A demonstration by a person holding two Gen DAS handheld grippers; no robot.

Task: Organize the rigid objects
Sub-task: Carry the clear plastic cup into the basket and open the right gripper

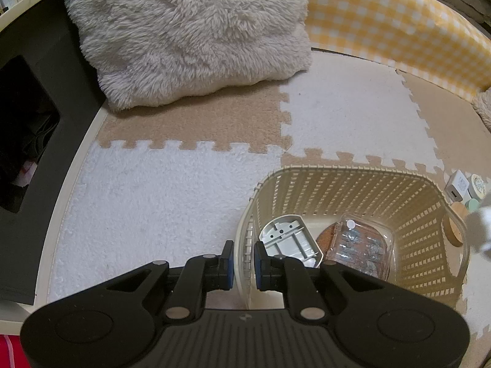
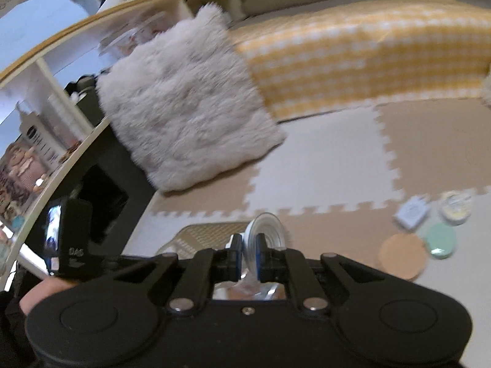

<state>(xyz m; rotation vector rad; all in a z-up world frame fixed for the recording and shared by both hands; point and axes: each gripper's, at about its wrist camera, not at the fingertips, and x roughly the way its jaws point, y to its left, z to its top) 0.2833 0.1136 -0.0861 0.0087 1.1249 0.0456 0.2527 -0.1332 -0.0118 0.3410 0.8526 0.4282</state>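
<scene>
Inside one basket, two items; left claw pinching its rim.

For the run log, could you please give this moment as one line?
left hand-held gripper: clamps basket rim | right hand-held gripper: holds clear disc | floor: coasters

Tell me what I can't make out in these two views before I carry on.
- Disc in the right gripper: right wrist view, blurred, so its kind is unclear.
- Floor items: right wrist view, blurred; in the left wrist view, small and at the right edge.
- Basket: near wall hidden by the left gripper clamped on its rim.
- Clear box: contents too small to identify.
</scene>
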